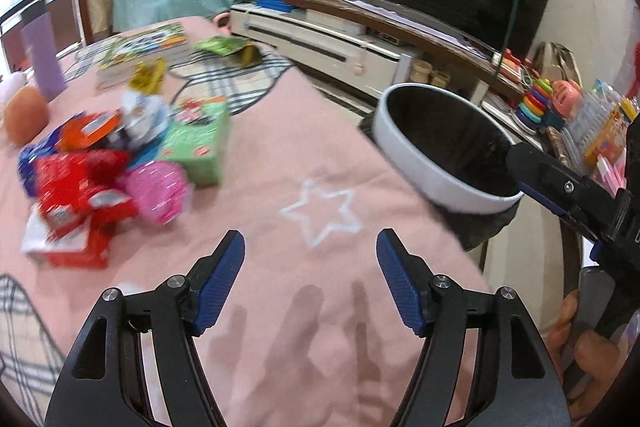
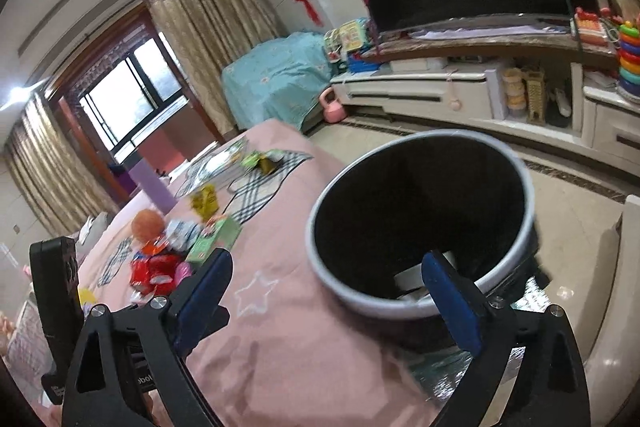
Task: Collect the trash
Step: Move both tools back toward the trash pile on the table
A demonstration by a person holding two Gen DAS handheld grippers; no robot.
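A pile of trash lies on the pink cloth: red wrappers [image 1: 80, 187], a pink crumpled wrapper [image 1: 160, 191], a green box [image 1: 196, 147] and a yellow packet [image 1: 148, 77]; the pile also shows in the right wrist view [image 2: 160, 267]. A white-rimmed trash bin [image 1: 432, 167] with a black liner stands at the table's right edge, large in the right wrist view [image 2: 324, 267]. My left gripper [image 1: 310, 255] is open and empty above bare cloth, right of the pile. My right gripper [image 2: 324, 283] is open and empty, right at the bin's near rim.
A purple cup [image 1: 42, 55], an orange ball [image 1: 26, 115], books [image 1: 152, 43] and a green packet [image 1: 228, 47] sit farther back on the table. A TV cabinet [image 1: 320, 43] with toys lies beyond. The table edge [image 1: 460, 239] runs beside the bin.
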